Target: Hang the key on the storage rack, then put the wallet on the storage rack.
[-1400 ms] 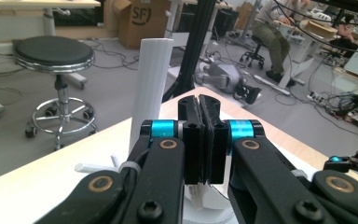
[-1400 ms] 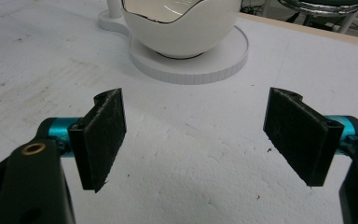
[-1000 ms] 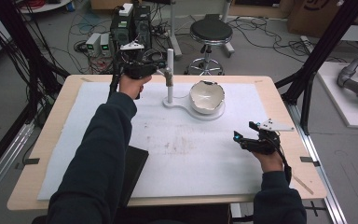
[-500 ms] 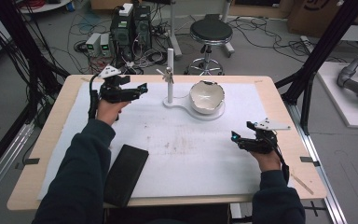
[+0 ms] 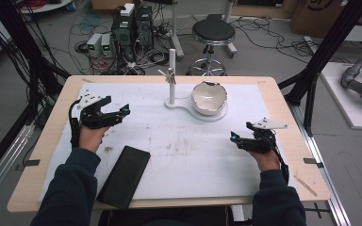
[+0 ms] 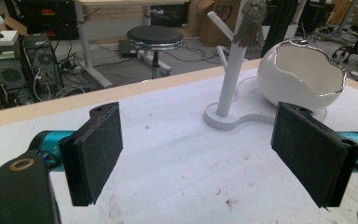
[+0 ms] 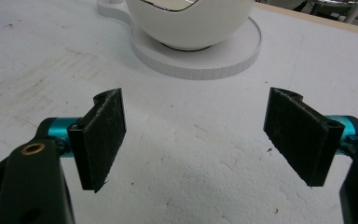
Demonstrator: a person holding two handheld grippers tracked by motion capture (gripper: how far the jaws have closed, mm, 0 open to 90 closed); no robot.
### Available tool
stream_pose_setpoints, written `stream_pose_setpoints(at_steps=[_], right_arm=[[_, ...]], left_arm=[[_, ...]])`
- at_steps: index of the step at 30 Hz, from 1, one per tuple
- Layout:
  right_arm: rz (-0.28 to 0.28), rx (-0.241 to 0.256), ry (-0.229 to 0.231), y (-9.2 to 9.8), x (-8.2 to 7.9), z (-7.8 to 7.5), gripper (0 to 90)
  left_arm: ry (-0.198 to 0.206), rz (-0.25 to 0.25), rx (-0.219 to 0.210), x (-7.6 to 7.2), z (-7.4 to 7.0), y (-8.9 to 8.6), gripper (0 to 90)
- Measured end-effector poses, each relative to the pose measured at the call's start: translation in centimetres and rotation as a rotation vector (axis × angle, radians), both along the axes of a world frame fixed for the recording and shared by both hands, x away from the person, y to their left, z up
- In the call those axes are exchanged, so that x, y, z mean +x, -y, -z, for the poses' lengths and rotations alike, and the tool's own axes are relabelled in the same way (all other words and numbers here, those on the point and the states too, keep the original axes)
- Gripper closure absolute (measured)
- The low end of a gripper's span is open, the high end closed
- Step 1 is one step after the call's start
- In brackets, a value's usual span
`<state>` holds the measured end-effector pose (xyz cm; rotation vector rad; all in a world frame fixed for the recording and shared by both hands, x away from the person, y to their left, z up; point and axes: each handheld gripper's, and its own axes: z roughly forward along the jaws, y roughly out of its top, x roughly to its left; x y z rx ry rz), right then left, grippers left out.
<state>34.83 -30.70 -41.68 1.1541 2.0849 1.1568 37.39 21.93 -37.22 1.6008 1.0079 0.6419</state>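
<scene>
Both forearms reach in from below, the left gripper (image 5: 122, 111) and the right gripper (image 5: 236, 138) held apparently level, jaws spread wide, empty.

— What's cut off for you in the right gripper view?

— The white bowl (image 7: 189, 21): its rim runs off the top edge, so you can't see inside it.

— And in your left gripper view?

— The top of the white stand (image 6: 233, 70) leaves the frame, and the small tassel-like thing (image 6: 250, 28) hanging on it is blurred.

— From above?

— That hanging piece (image 5: 168, 73) is too small to identify. Your sleeve covers the near corner of the black slab (image 5: 124, 175).
</scene>
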Motion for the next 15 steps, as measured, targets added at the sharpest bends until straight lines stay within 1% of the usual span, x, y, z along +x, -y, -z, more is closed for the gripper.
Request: stream_pose_setpoints(at_steps=[1, 2, 3, 4, 5, 7, 8, 9, 10, 11, 12, 13, 14, 15], right_arm=[[0.002, 0.001, 0.001, -0.1, 0.0, 0.0, 21.2], [-0.004, 0.001, 0.003, -0.1, -0.1, -0.1, 21.2], [-0.004, 0.001, 0.003, -0.1, -0.1, -0.1, 21.2], [-0.009, 0.003, 0.006, -0.3, -0.1, -0.1, 21.2], [-0.009, 0.003, 0.006, -0.3, -0.1, -0.1, 21.2], [-0.017, 0.004, 0.012, -0.4, -0.1, -0.2, 21.2], [-0.016, 0.0, 0.012, -0.5, -0.1, -0.2, 21.2], [-0.016, 0.0, 0.012, -0.5, -0.1, -0.2, 21.2], [-0.016, 0.004, 0.004, -0.4, 0.0, -0.1, 21.2], [-0.016, 0.004, 0.004, -0.4, 0.0, -0.1, 21.2], [-0.013, 0.011, 0.01, -0.3, 0.1, -0.2, 21.2], [-0.016, 0.012, 0.01, -0.3, 0.1, -0.2, 21.2], [-0.013, 0.013, 0.009, -0.3, 0.1, -0.2, 21.2], [-0.013, 0.013, 0.009, -0.3, 0.1, -0.2, 21.2]], left_arm=[[0.0, 0.0, 0.0, 0.0, 0.0, 0.0, 16.7], [-0.019, -0.02, 0.0, -0.6, 0.3, -0.3, 17.7], [-0.019, -0.02, 0.0, -0.6, 0.3, -0.3, 18.7], [-0.028, -0.034, 0.006, -1.2, 0.5, -0.6, 18.7], [-0.028, -0.034, 0.006, -1.2, 0.5, -0.6, 18.7], [-0.036, -0.04, 0.013, -1.7, 0.5, -0.9, 18.7], [-0.051, -0.035, 0.017, -2.3, 0.5, -1.1, 18.7], [-0.051, -0.035, 0.017, -2.3, 0.5, -1.1, 18.7], [-0.053, -0.032, 0.017, -2.9, 0.5, -1.4, 18.7], [-0.053, -0.032, 0.017, -2.9, 0.5, -1.4, 18.7], [-0.065, -0.023, 0.023, -3.6, 0.6, -1.6, 18.6], [-0.068, -0.016, 0.036, -3.9, 0.7, -1.7, 18.7], [-0.071, -0.007, 0.05, -4.2, 0.8, -1.7, 18.7], [-0.071, -0.007, 0.05, -4.2, 0.8, -1.7, 18.6]])
